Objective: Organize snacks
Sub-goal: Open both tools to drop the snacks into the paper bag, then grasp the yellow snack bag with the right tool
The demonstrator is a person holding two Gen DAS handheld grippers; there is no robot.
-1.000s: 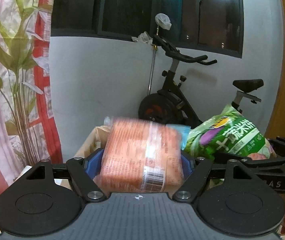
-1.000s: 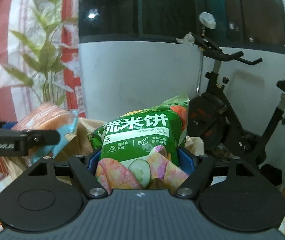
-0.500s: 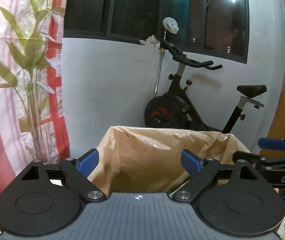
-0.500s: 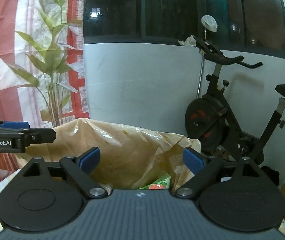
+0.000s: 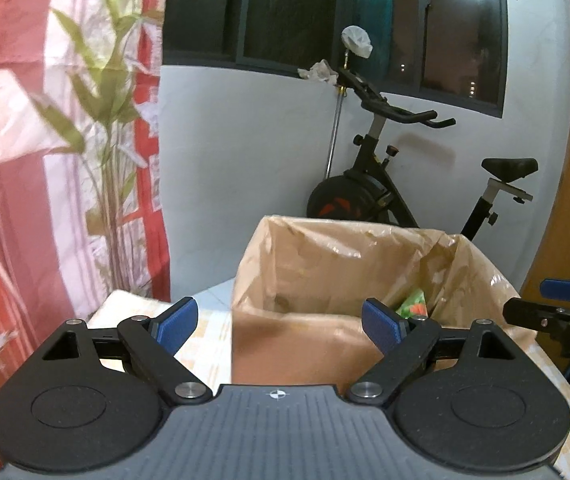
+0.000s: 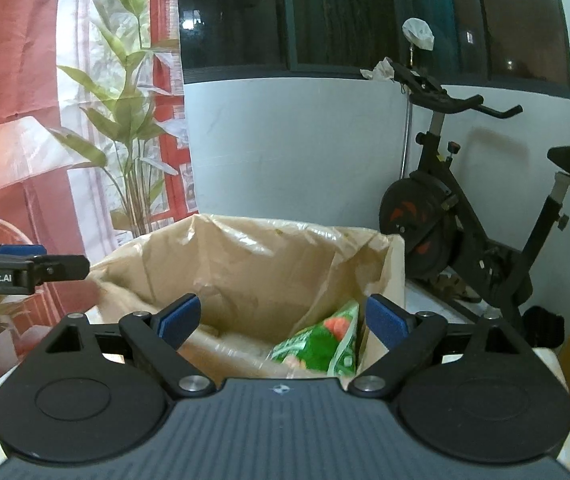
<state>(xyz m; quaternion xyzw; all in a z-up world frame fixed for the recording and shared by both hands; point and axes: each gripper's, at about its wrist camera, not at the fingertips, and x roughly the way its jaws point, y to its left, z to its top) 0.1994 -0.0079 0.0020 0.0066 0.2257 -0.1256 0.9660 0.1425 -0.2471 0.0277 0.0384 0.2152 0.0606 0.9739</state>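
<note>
Brown cardboard box (image 5: pixel 285 344), lined with crinkled tan plastic liner (image 6: pixel 253 256), stood on the table (image 5: pixel 205 340) directly ahead of both tools; top open.

Item: green snack bag (image 6: pixel 317 344). Lay inside the box, leaning toward its right-hand wall, printed with orange and white patches. From the left wrist view only a small green corner (image 5: pixel 413 306) showed above the near rim. No other snack could be made out in the box from either view.

Item: left gripper (image 5: pixel 281 320). Jaws spread wide, blue pads (image 5: pixel 175 320) parted, nothing between them. Positioned before the near wall of the box, apart from it. Seen also from the right wrist view as a black arm with a blue pad at far left (image 6: pixel 25 270), lettered "GenRobot.AI".

Item: right gripper (image 6: pixel 283 316). Jaws likewise released and empty, blue pads (image 6: pixel 385 318) parted, held above the near rim looking down into the box, the bag visible between the pads but not touched. Its tip appeared at the right edge of the left wrist view (image 5: pixel 557 312).

Surroundings: black exercise bike (image 6: pixel 465 216) against a white wall (image 6: pixel 293 148); dark window (image 6: pixel 365 16) above; red and white curtain (image 5: pixel 45 160) with green leaf print at left. Table covering pale with a faint check.
</note>
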